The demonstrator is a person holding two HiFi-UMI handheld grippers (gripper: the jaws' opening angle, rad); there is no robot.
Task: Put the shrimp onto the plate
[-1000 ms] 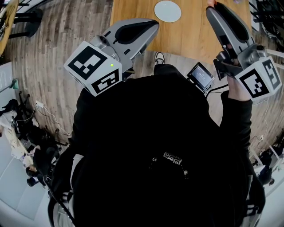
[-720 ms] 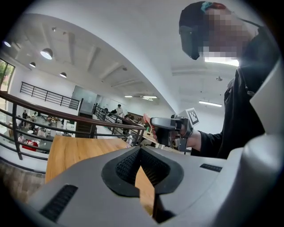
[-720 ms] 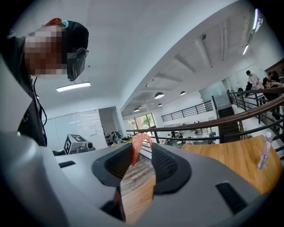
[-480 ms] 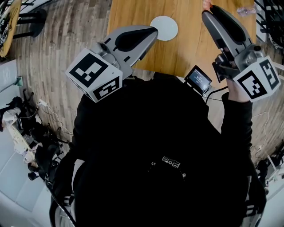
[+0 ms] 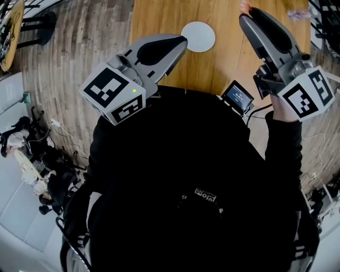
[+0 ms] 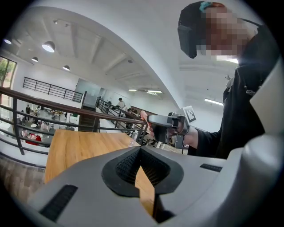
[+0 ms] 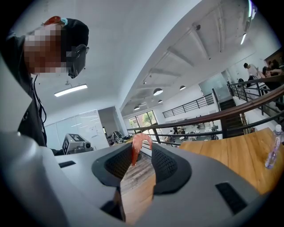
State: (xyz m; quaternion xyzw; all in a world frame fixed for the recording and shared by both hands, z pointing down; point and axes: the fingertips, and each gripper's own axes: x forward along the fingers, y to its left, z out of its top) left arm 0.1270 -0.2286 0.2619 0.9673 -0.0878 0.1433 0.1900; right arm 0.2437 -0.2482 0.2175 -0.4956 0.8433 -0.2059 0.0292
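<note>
The shrimp is orange-pink and curved, and it is pinched between the tips of my right gripper. In the head view that gripper is held up at the top right over the wooden table, with the shrimp poking out past its tip. The white round plate lies on the table to the left of it and is bare. My left gripper reaches to the plate's left edge in this view. Its jaws meet at the tips with nothing between them.
A clear plastic bottle lies at the table's far right, and it also shows in the right gripper view. A small screen device hangs by my right arm. Cables and gear crowd the floor at the left.
The table and plate have slid lower in the head view, so more of the tabletop shows. Both grippers keep nearly the same raised pose, and the right one still grips the shrimp.
</note>
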